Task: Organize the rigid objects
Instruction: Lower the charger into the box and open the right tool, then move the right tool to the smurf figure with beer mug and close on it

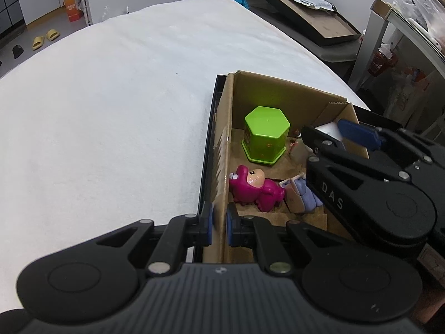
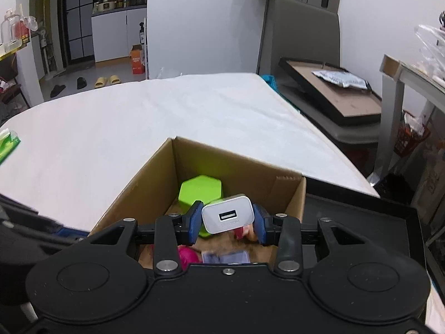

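Observation:
An open cardboard box (image 1: pixel 278 89) (image 2: pixel 155 175) stands on the white table. Inside it are a green hexagonal container (image 1: pixel 265 135) (image 2: pixel 198 192), a pink toy figure (image 1: pixel 254 188) (image 2: pixel 187 254) and a lilac item (image 1: pixel 306 196) (image 2: pixel 226 257). My left gripper (image 1: pixel 219 224) is shut on the box's left wall, one blue pad on each side. My right gripper (image 2: pixel 227 220) is shut on a white USB charger (image 2: pixel 227 217) (image 1: pixel 329 130) and hangs over the box's right half; in the left wrist view it comes in from the right.
A black tray rim (image 1: pixel 207 150) (image 2: pixel 389 203) lies under and around the box. A green packet (image 2: pixel 8 144) sits at the table's left edge. Beyond the table's right edge are a grey chair with a black framed board (image 1: pixel 306 14) (image 2: pixel 333 94) and a side table (image 2: pixel 403 83).

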Demonstrator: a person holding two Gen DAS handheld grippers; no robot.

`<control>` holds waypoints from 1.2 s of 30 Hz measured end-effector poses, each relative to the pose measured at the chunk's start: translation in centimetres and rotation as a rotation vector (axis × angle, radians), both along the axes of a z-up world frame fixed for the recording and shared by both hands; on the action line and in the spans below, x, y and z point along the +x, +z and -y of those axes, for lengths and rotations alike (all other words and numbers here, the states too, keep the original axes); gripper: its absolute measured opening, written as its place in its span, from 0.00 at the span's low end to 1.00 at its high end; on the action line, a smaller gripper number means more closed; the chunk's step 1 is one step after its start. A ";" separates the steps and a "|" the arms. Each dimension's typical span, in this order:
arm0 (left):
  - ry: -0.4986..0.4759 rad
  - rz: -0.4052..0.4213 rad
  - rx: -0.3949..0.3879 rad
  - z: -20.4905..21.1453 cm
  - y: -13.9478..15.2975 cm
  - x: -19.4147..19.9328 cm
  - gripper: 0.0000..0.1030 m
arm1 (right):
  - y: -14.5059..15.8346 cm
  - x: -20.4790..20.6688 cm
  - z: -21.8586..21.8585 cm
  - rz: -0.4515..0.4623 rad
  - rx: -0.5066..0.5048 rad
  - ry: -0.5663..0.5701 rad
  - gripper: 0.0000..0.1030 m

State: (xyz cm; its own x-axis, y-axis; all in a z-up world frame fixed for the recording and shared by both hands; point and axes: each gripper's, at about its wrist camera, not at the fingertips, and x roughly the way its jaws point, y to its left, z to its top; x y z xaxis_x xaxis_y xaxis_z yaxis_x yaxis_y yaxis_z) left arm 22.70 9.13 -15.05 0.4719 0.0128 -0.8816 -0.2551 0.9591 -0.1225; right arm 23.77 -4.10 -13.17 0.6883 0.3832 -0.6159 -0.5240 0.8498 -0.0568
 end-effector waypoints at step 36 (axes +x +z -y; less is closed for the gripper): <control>0.050 -0.067 0.276 3.9 0.2 1.0 0.42 | 0.6 2.2 7.8 -0.013 0.117 -0.238 0.75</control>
